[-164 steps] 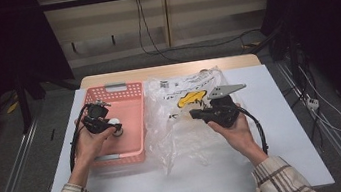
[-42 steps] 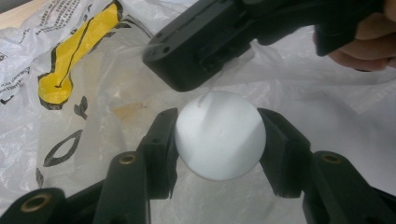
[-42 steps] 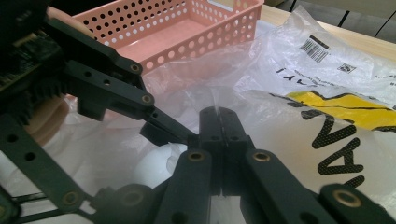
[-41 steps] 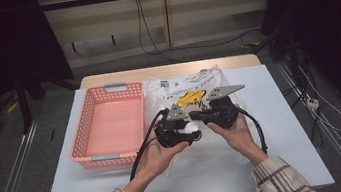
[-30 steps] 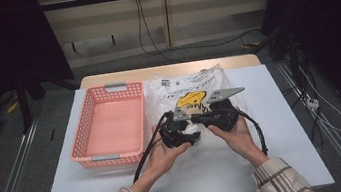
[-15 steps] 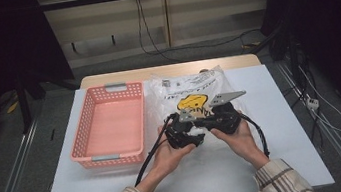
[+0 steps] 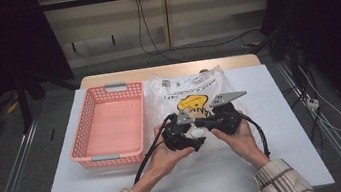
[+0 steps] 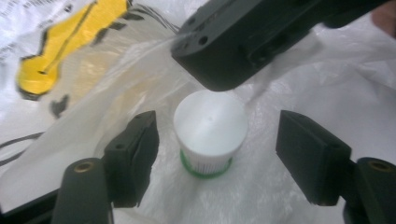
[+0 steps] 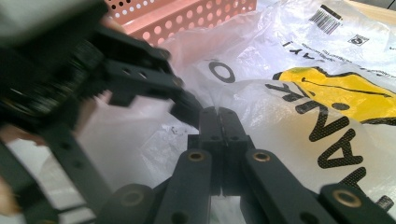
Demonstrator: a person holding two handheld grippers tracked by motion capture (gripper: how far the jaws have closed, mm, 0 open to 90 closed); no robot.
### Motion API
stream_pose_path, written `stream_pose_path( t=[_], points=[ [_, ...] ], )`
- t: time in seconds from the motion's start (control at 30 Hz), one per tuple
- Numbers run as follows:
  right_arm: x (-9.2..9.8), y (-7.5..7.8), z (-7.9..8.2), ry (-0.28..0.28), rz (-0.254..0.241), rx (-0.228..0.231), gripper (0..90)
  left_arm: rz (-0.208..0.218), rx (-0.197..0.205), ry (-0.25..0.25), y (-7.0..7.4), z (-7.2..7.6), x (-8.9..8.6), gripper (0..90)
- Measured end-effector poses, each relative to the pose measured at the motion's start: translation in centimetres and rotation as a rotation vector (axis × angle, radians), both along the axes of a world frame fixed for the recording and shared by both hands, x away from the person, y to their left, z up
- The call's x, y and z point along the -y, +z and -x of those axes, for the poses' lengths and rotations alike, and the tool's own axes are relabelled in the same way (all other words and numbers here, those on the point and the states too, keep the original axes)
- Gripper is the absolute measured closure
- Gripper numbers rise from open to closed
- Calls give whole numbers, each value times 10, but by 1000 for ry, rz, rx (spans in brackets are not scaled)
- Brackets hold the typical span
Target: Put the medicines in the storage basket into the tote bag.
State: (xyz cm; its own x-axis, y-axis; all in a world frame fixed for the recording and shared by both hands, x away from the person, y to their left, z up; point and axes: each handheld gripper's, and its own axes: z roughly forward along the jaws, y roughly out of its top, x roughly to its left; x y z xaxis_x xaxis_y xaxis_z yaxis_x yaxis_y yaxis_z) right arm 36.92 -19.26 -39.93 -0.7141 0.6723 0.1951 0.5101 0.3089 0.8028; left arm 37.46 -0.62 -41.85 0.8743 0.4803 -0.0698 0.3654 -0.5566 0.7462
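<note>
High view, going left to right: a pink basket [image 7: 110, 126] stands empty on the white surface [image 7: 278, 156], and just beside it lies a crinkled clear plastic bag [image 7: 193, 93] with yellow print. At the bag's near edge the left hand-held gripper [image 7: 195, 134] has just been opening its jaws; in the left gripper view they stand spread to either side of a small white cup [image 8: 210, 133] with a green band at its base, neither pad touching it. The cup sits upright on the bag's film. The right hand-held gripper [image 9: 218, 122] is pressed together, pinching a fold of the bag. The cup looks light, thin-walled and smooth, easily crushed or tipped; take it gently across its ribbed lower wall. The film is slippery and limp.
</note>
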Motion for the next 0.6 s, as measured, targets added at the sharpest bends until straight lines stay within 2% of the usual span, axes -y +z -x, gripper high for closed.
stream_pose_path(
  t=[0.1, 0.2, 0.33, 0.47, 0.6],
  points=[
    [0, 0, 0, -9, 12, 4, 900, 26, 27, -13, 12, 9, -8, 269],
    [0, -1, 0, -11, 17, 2, 900, 20, 52, -6, 18, 13, -17, 249],
    [0, -2, 0, -9, 31, 3, 900, 44, 45, 0, 23, 16, -34, 245],
    [-1, -3, 1, -7, 36, 1, 900, 71, 68, -2, 32, 21, -48, 236],
    [0, -4, 3, -8, 35, -6, 900, 74, 83, 11, 37, 25, -63, 228]
  ],
)
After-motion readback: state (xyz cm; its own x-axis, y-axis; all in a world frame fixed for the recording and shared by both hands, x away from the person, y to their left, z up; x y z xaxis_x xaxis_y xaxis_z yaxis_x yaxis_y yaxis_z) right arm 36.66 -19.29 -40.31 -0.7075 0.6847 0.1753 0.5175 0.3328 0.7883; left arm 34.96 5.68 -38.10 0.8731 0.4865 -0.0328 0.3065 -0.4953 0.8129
